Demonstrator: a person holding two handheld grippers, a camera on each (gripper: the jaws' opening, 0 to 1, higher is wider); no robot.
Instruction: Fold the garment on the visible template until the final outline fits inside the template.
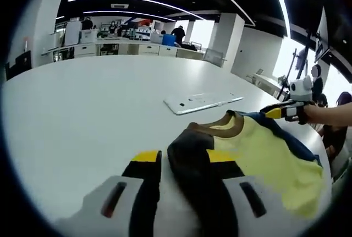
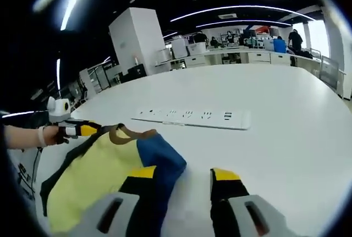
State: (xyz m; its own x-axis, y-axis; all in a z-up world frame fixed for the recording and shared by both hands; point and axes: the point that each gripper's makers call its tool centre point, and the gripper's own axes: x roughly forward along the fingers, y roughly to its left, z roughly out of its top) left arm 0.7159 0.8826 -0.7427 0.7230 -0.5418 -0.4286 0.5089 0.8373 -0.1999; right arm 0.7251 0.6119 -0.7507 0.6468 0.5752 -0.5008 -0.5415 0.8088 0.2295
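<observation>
A yellow garment [image 1: 264, 160] with a brown collar [image 1: 231, 126] and blue parts lies bunched on the white table [image 1: 82, 116]. In the left gripper view my left gripper [image 1: 182, 157] has its jaws apart, with a dark brown fold of the garment between them. My right gripper [image 1: 280, 111], held by a hand, sits at the garment's far blue edge. In the right gripper view the right gripper [image 2: 184, 175] is open, and a blue fold [image 2: 162, 163] lies against its left jaw. The left gripper [image 2: 82, 130] is at the collar [image 2: 118, 132] of the garment [image 2: 93, 176].
A white power strip [image 2: 192, 117] lies flat on the table just beyond the garment [image 1: 201, 102]. The table edge runs close on the garment's side. Desks, cabinets and people stand far off at the back of the room.
</observation>
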